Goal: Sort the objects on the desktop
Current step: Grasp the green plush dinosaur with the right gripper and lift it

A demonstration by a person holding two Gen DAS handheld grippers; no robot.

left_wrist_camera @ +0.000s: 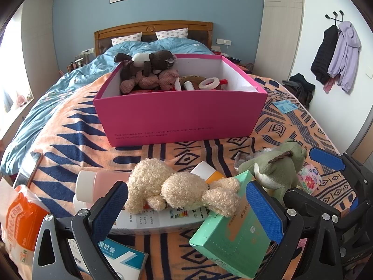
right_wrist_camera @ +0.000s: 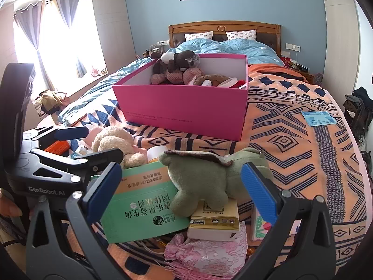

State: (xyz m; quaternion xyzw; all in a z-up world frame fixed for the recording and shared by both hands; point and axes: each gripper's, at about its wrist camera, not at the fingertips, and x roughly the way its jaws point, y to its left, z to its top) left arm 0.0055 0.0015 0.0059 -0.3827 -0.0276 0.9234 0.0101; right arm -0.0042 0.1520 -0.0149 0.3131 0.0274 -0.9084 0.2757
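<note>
A cream curly teddy bear [left_wrist_camera: 177, 186] lies on its side on a white carton, between the wide-apart blue pads of my left gripper [left_wrist_camera: 187, 206], which is open; no pad presses on it. A green plush animal [right_wrist_camera: 209, 177] stands on a green box [right_wrist_camera: 144, 207], between the fingers of my right gripper [right_wrist_camera: 183, 190], also open. The pink storage box [left_wrist_camera: 181, 114] stands farther back on the patterned blanket. It holds brown and pink plush toys [left_wrist_camera: 149, 70] and a tape roll [left_wrist_camera: 209, 83]. In the right wrist view my left gripper [right_wrist_camera: 93, 144] shows at the left.
Around the bear lie a pink bottle [left_wrist_camera: 98, 182], an orange-and-white tube [left_wrist_camera: 206, 171], an orange bag [left_wrist_camera: 21, 221] and a blue-white medicine box [left_wrist_camera: 121, 256]. Near the green plush are a yellow-white box [right_wrist_camera: 216, 221], a pink embroidered pouch [right_wrist_camera: 209, 252] and a blue packet [right_wrist_camera: 318, 117].
</note>
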